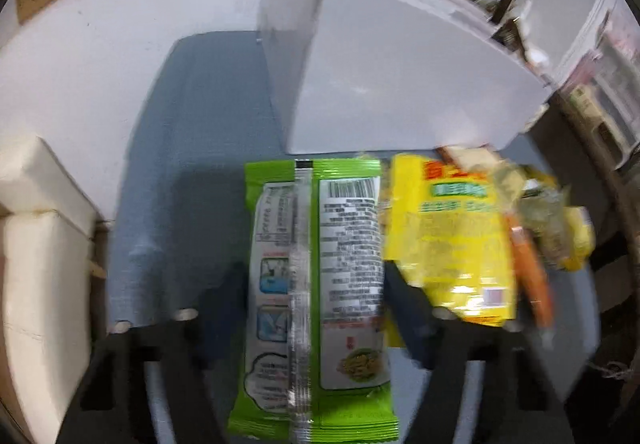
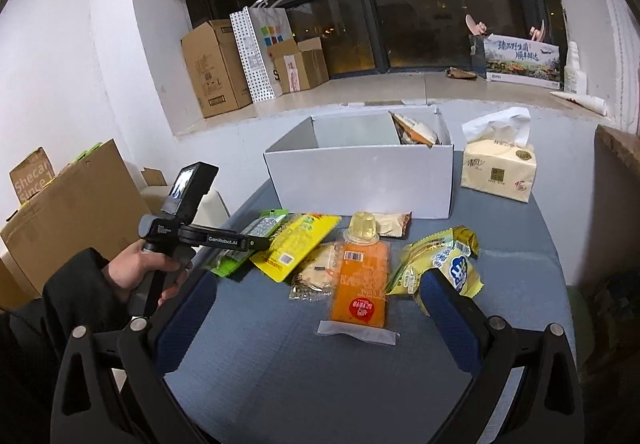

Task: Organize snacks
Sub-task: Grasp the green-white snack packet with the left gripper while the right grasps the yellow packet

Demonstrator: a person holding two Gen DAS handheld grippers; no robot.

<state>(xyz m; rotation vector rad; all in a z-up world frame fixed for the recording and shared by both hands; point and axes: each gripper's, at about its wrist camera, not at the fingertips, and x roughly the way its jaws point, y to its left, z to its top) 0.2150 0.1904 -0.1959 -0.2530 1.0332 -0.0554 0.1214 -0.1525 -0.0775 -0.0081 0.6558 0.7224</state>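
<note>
1. Your left gripper (image 1: 316, 308) is low over the blue table (image 1: 192, 163), fingers spread wide on either side of the green packet (image 1: 316, 284). The packet lies between them with its back seam and barcode up; the blur hides whether either pad touches it.
2. From the right wrist view, your left hand (image 2: 140, 268) holds that gripper (image 2: 240, 244) at the left end of the snack row, over the green packet (image 2: 236, 256).
3. Just right of the green packet lies the yellow packet (image 1: 448, 240), its edge overlapping the green one's side.
4. Your right gripper (image 2: 316, 308) hovers above the near table edge, fingers wide apart and holding nothing.
5. Between its fingers, farther off, lie the orange pouch (image 2: 362, 284), a jelly cup (image 2: 362, 226) at its far end, and a clear wrapped cake (image 2: 316, 276) to its left.
6. A pale yellow bag (image 2: 444, 264) lies near the right finger (image 2: 452, 320).
7. The white box (image 2: 360, 171) stands open behind the row, with one snack (image 2: 414, 129) leaning inside its right corner.
8. A tissue pack (image 2: 500, 167) stands just right of the box.
</note>
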